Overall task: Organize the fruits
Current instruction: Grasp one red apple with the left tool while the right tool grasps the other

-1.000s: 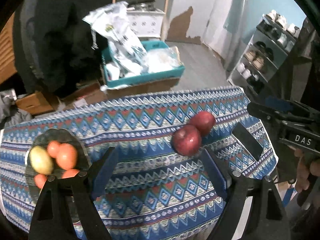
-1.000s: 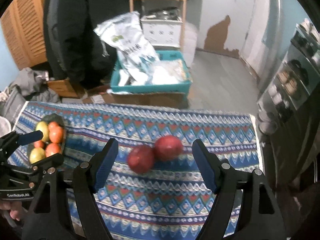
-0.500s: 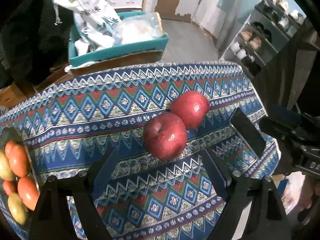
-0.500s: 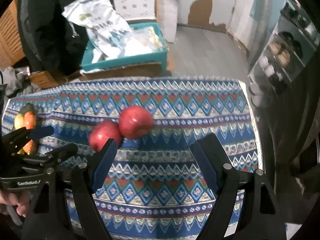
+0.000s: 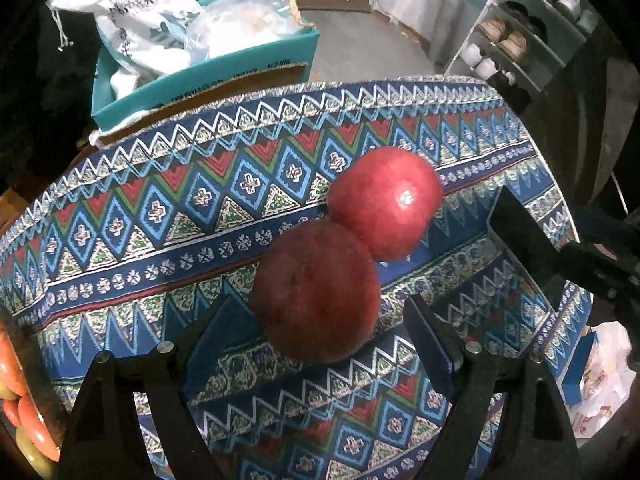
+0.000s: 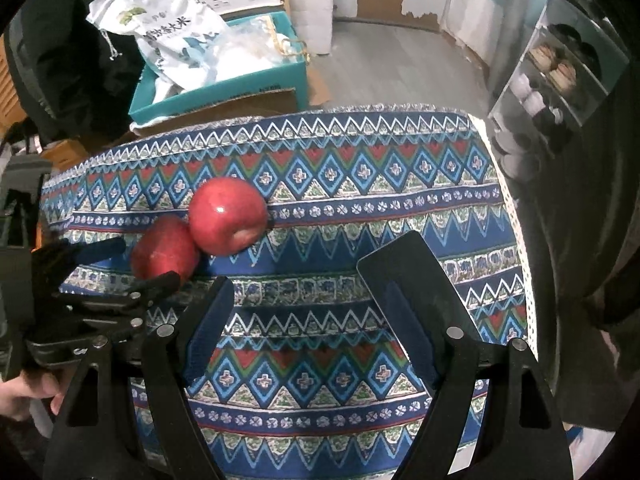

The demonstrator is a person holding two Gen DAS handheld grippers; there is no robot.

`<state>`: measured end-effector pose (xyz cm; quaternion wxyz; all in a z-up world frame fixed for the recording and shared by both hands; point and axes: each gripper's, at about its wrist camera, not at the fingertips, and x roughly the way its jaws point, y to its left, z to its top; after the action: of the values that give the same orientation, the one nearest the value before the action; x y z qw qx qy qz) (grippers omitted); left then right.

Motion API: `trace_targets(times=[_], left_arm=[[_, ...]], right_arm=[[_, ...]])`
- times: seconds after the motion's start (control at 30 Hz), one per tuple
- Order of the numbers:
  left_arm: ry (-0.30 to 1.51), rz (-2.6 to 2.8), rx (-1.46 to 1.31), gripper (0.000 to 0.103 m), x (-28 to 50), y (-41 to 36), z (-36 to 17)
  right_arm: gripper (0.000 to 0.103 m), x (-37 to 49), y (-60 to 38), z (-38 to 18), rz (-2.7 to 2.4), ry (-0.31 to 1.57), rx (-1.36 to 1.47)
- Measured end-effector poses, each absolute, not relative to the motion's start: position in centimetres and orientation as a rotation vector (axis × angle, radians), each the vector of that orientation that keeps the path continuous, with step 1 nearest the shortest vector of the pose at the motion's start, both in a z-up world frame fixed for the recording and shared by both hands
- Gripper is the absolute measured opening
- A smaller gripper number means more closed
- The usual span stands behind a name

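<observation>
Fig.: your left gripper, jaws wide & empty, straddles the near apple, which touches the far apple just ahead; lower, centre, then close w/o nudging it.

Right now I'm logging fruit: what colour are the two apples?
Red apples, clearest in the left wrist view.

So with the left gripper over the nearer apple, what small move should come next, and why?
Probably ease the left gripper a little lower and close on the nearer apple. Its jaws stand open on either side of that apple without pressing it, and the far apple touches it, so a slow close seems wise.
</observation>
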<state>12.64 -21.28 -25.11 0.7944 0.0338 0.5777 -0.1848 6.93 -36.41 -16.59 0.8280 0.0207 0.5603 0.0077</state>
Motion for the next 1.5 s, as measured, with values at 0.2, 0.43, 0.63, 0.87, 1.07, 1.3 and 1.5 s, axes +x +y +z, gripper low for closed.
trace_targets(times=[0.2,0.43,0.63,0.87,1.07,1.3,1.5], left_arm=[[1.286,-0.394,-0.01,0.087,13.6,-21.2,-26.9],[1.291,-0.396,-0.028,0.077,13.9,-21.0,-27.8],[1.284,-0.407,-0.032,0.073,13.6,-20.6,-27.6],[1.243,-0.387,-0.036,0.073,13.1,-18.9,-25.8],[1.196,-0.358,-0.01,0.073,12.8,-17.2,-24.1],[1.185,-0.314,-0.014,0.073,12.9,-14.9,-23.6],[1.184,-0.283,-0.034,0.073,13.2,-13.3,-23.5]], right_arm=[[0.079,7.2,-36.7,-17.3,0.012,1.205,0.05],[0.079,7.3,-36.8,-17.6,0.01,1.212,0.055],[0.079,7.4,-36.2,-17.8,0.022,1.213,0.047],[0.079,8.6,-35.4,-18.5,0.072,1.206,0.069],[0.079,10.7,-33.9,-19.4,0.149,1.2,0.12],[0.079,12.8,-31.8,-20.6,0.189,1.22,0.123],[0.079,14.1,-30.4,-22.2,0.196,1.253,0.075]])
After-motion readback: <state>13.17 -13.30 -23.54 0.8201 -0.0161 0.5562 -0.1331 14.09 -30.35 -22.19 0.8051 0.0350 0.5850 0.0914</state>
